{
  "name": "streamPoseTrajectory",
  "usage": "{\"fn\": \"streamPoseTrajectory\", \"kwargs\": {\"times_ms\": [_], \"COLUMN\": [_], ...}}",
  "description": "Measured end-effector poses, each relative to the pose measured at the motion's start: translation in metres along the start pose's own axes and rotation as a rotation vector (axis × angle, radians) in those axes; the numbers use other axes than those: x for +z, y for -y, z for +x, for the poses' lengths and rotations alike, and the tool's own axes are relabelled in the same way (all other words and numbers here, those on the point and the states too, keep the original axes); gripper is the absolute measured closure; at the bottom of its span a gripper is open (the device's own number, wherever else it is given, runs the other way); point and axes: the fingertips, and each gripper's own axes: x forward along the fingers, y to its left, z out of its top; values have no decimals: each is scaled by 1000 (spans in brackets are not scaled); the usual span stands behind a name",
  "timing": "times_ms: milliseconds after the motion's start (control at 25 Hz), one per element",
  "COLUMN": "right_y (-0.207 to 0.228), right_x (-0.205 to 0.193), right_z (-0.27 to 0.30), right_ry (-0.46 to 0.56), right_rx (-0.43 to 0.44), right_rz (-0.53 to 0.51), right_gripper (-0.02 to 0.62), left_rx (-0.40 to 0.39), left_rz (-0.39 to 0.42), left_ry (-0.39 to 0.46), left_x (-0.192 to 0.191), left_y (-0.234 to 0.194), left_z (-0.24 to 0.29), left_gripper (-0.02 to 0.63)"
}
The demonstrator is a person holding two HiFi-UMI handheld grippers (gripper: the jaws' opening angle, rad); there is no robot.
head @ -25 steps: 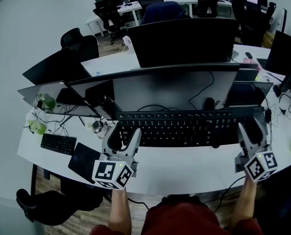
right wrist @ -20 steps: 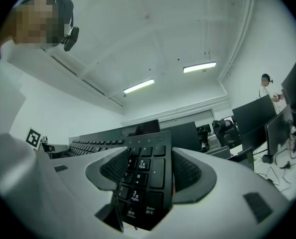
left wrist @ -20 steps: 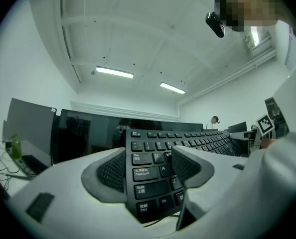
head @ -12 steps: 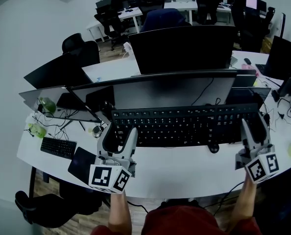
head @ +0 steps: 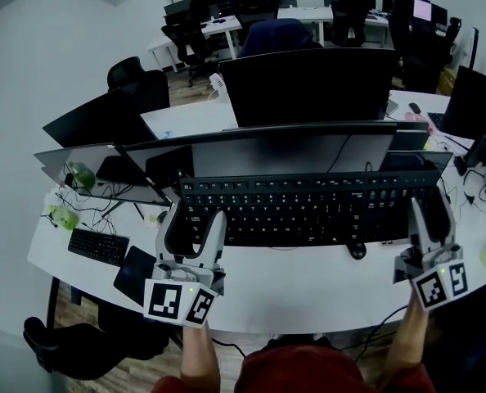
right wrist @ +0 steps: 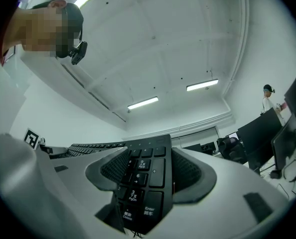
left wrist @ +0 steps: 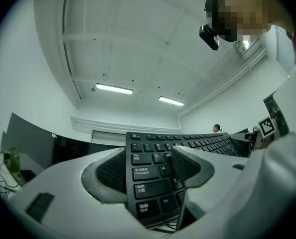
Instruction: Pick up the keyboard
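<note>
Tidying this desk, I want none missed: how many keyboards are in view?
2. One keyboard is gripped at its ends by the left gripper and right gripper; a smaller keyboard lies on the desk, far left. Monitors may hide others.

The left grey two-jaw gripper was clamped on the left end of the black keyboard, its pads pressing on it. The right grey gripper gripped the keyboard's right end. Both pointed forward and slightly upward, with bare forearms behind them.

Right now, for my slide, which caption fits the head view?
The left gripper and right gripper hold a black keyboard by its ends over the white desk.
</note>
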Motion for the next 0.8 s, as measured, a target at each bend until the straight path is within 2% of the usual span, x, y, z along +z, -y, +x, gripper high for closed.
{"fn": "streamPoseTrajectory", "kwargs": {"times_ms": [800], "right_y": [0], "right_x": [0], "right_z": [2], "right_ry": [-12], "right_rx": [5], "right_rz": [7], "right_gripper": [341], "left_rx": [4], "left_rz": [-19], "left_ry": [-19], "left_x": [-4], "left_y": [-1], "left_z": [0], "left_gripper": [327]}}
